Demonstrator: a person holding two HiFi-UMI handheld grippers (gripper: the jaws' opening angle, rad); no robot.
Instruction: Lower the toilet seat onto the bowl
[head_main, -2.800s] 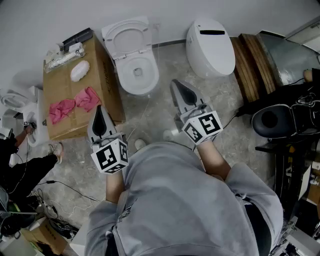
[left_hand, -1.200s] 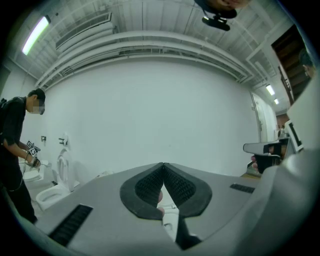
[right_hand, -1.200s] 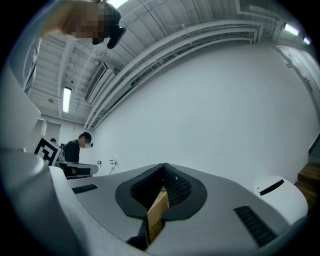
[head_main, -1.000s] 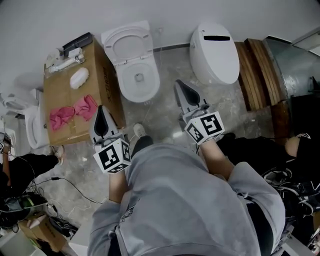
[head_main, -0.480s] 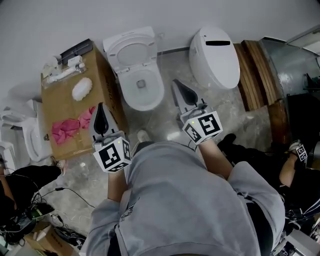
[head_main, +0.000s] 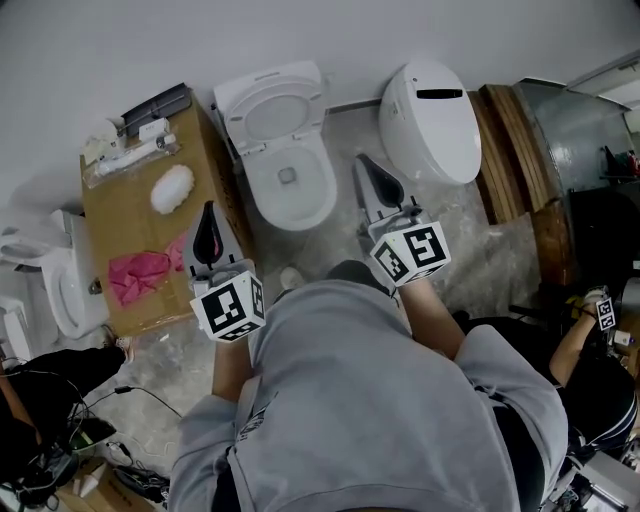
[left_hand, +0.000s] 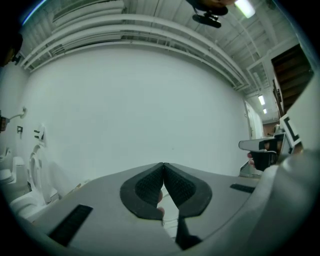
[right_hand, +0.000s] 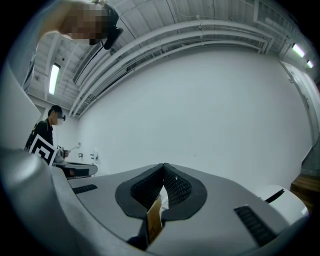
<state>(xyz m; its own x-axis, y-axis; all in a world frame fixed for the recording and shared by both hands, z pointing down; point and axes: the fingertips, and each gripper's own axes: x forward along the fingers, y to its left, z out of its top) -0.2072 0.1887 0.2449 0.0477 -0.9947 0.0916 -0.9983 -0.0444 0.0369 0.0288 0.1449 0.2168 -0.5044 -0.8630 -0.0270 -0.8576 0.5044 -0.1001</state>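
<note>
Toilet seat (head_main: 234, 118) is up, tilted back toward the wall above its bowl (head_main: 292, 185), well ahead of both tools; nearest the camera is the person's grey sweatshirt (head_main: 360, 400), with both forearms reaching forward; the left gripper (head_main: 209, 210) is held level over the edge of a cardboard box (head_main: 120, 225), its jaws pressed together at the tips with nothing between them, as the left gripper view (left_hand: 163, 165) shows; the right gripper (head_main: 362, 160) is held over the floor between the bowl and a second toilet (head_main: 430, 105), its jaws likewise closed on nothing in the right gripper view (right_hand: 164, 165); neither tool touches the seat; on the box lie a pink cloth (head_main: 140, 275) and, farther on, a white fluffy thing (head_main: 172, 188); the second toilet, to the right, has its lid down; wooden planks (head_main: 510, 150) lie beyond it on the right; the pale wall (head_main: 100, 40) closes the far side.
</note>
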